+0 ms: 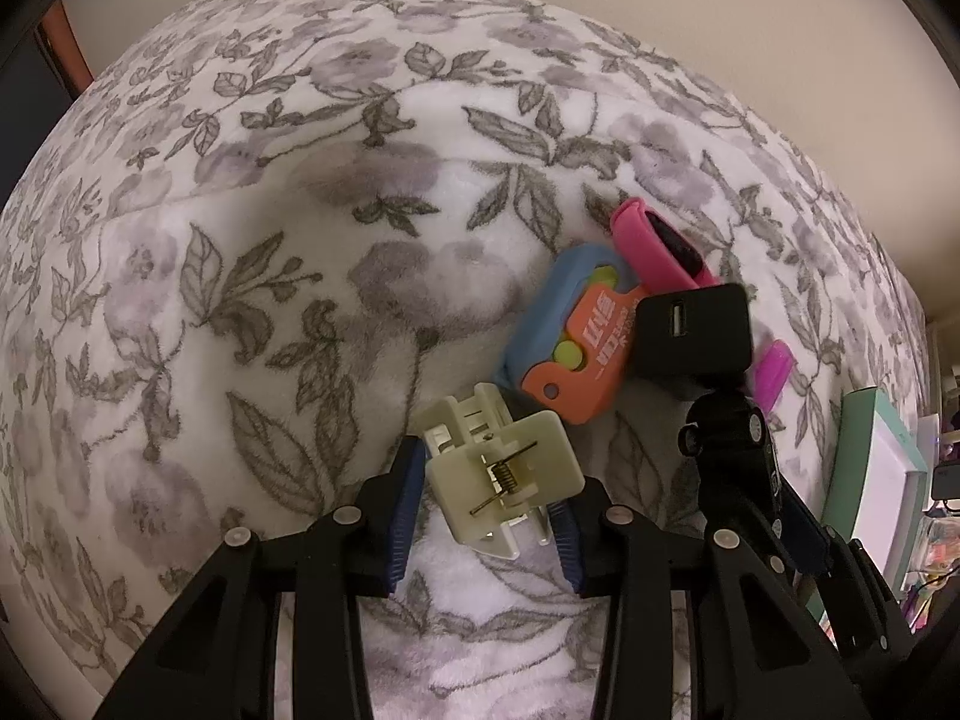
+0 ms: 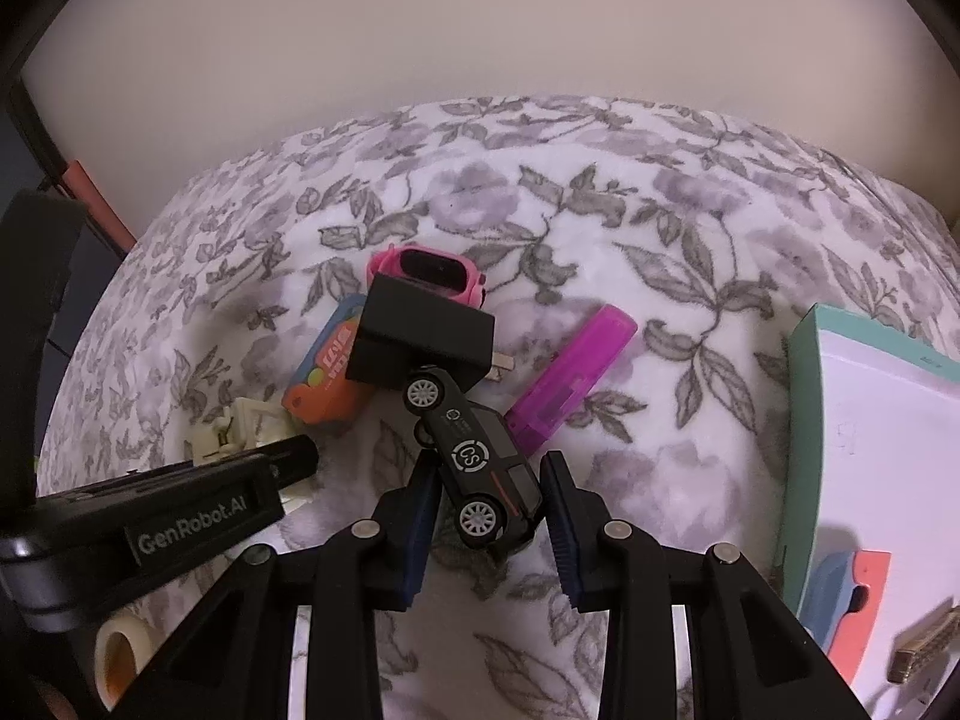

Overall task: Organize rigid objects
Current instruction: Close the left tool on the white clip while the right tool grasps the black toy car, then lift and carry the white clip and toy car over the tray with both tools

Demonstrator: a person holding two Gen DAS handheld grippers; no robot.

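Note:
On a floral blanket [image 1: 240, 276] lies a pile of small items. My left gripper [image 1: 489, 498] is shut on a cream spring clip [image 1: 504, 480], which also shows in the right wrist view [image 2: 240, 426]. My right gripper [image 2: 489, 504] is shut on a black toy car [image 2: 480, 468], seen from the left wrist too [image 1: 735, 450]. Just ahead lie an orange and blue toy [image 1: 570, 342] [image 2: 330, 372], a black USB charger [image 1: 693, 333] [image 2: 423, 339], a pink watch [image 1: 660, 246] [image 2: 429, 270] and a purple case [image 2: 570, 378] [image 1: 774, 372].
A teal-rimmed white box [image 2: 804, 420] stands at the right, holding an orange and blue toy [image 2: 852, 600] and a metal piece [image 2: 924, 642]; it shows in the left wrist view [image 1: 864, 468]. A tape roll [image 2: 120, 648] lies lower left. A plain wall [image 2: 480, 30] rises behind.

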